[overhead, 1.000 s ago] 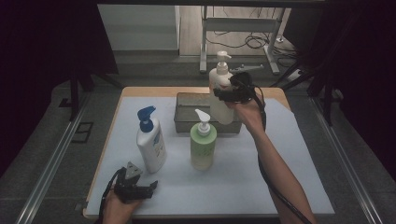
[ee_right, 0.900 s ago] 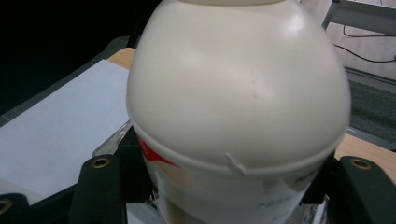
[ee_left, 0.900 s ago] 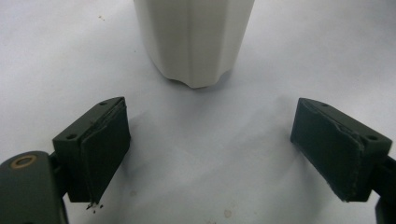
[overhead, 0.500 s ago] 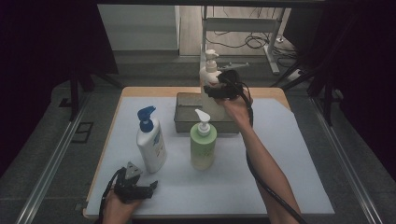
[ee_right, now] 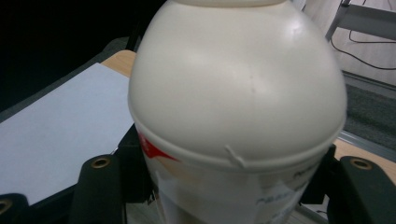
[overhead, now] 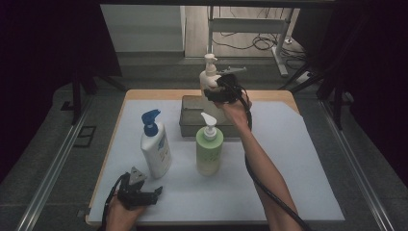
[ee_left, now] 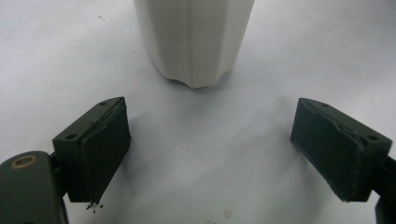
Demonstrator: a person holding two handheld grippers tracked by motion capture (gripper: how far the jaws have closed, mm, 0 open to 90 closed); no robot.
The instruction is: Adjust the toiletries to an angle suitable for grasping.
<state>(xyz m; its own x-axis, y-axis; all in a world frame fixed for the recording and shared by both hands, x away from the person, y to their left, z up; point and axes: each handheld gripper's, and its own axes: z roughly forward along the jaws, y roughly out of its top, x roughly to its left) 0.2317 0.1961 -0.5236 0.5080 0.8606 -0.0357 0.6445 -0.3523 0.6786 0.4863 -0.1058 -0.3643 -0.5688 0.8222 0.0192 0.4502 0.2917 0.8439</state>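
White surface [overhead: 298, 159] below; right hand-held gripper [overhead: 220, 92] pinches a cream pump bottle [overhead: 209, 77] over the grey bin [overhead: 188, 111], risking slipping. Left hand-held gripper [ee_left: 224, 154] rests spread.

A wooden table [overhead: 279, 94] fills the middle of the high view, most of its top covered by a white sheet [overhead: 298, 159]; bare wood shows along the upper edge. On the sheet, a grey bin [overhead: 190, 118] sits at upper centre. Just below it stands a green pump bottle [overhead: 209, 150], and to its left a white bottle with a blue pump [overhead: 155, 147]. The left gripper [overhead: 144, 193] rests on the sheet at lower left.
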